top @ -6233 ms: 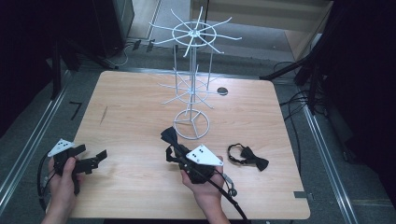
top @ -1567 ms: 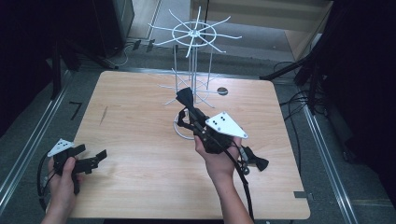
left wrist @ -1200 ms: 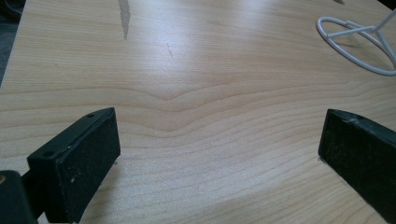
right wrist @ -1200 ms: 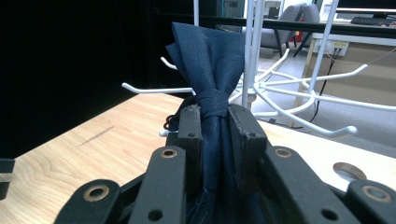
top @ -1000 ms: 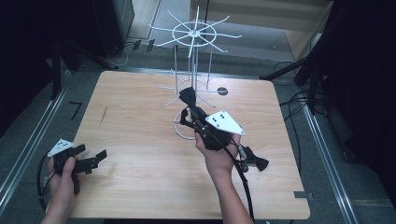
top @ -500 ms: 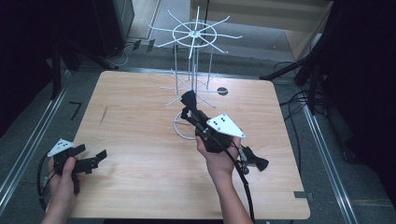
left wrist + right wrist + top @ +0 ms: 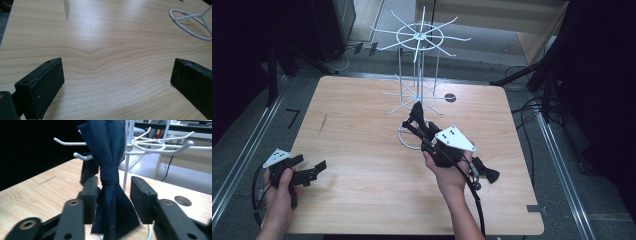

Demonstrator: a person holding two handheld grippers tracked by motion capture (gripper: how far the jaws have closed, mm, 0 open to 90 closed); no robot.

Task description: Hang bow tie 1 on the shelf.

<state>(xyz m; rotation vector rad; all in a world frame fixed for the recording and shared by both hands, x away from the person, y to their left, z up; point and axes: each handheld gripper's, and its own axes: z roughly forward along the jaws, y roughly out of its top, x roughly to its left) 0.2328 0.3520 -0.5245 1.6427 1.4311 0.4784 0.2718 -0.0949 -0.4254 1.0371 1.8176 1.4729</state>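
A dark navy bow tie hangs upright among the lower hooks of the white wire rack; its top runs out of the right gripper view. My right gripper has just been opening its jaws. They stand on either side of the tie's knot, and the right pad is clear of the cloth. From above, the right gripper points at the bow tie in front of the rack. My left gripper rests open at the table's front left, with only bare wood in front of it in its own view.
A second dark bow tie lies on the table just right of my right hand. The rack's white base ring sits mid-table, with a round hole in the tabletop behind it. Dark stands and cables surround the table.
My right hand has carried the bow tie from the table's middle up to the rack's lower hooks, then eased back slightly toward me. The left hand has stayed put.
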